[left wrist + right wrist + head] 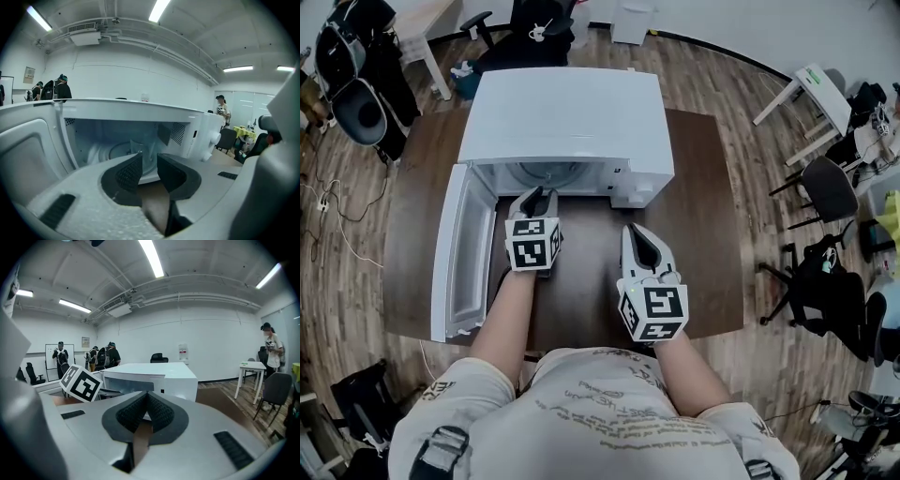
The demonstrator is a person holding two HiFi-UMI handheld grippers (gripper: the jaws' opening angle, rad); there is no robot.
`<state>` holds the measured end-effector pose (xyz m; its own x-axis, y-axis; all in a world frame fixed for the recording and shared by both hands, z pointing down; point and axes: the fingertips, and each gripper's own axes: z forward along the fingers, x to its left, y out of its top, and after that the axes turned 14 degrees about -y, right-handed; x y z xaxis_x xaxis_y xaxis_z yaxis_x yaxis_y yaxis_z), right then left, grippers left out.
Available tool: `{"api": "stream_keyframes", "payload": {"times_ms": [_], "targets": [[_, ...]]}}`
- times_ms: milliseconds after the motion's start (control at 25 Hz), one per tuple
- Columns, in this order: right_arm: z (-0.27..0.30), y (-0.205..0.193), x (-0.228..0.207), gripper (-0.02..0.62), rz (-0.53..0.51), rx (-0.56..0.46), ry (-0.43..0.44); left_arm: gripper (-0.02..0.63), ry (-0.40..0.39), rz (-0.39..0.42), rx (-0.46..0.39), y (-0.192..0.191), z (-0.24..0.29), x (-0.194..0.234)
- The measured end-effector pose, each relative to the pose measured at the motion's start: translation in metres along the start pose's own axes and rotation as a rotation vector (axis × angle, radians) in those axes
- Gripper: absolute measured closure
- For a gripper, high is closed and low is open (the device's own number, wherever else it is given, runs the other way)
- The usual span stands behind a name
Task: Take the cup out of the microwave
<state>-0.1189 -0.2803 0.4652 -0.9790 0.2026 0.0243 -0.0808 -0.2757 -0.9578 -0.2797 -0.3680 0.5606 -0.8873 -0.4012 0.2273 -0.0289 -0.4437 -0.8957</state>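
A white microwave (562,112) stands on the dark brown table (703,234) with its door (464,253) swung open to the left. In the left gripper view a pale, see-through cup (136,146) stands on the turntable (115,151), partly hidden behind my jaw tips. My left gripper (537,194) (149,161) is at the mouth of the cavity, open, with a narrow gap and nothing between the jaws. My right gripper (635,230) (146,397) hovers over the table in front of the microwave's control panel (639,183), shut and empty.
The open door stands along the left side of my left arm. A white side table (811,98) and office chairs (830,187) stand on the wooden floor to the right. Several people stand at the far wall (98,357).
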Motion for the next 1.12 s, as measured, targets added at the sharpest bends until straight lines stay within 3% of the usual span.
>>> {"api": "stream_keyframes", "payload": {"times_ms": [480, 1120], "targets": [[0.010, -0.015, -0.035, 0.580, -0.015, 0.051, -0.066, 0.492, -0.001, 0.000, 0.071, -0.021, 0.054, 0.039], [0.022, -0.023, -0.040, 0.580, -0.075, 0.072, -0.079, 0.511, -0.113, 0.065, 0.099, -0.027, 0.093, 0.024]]}}
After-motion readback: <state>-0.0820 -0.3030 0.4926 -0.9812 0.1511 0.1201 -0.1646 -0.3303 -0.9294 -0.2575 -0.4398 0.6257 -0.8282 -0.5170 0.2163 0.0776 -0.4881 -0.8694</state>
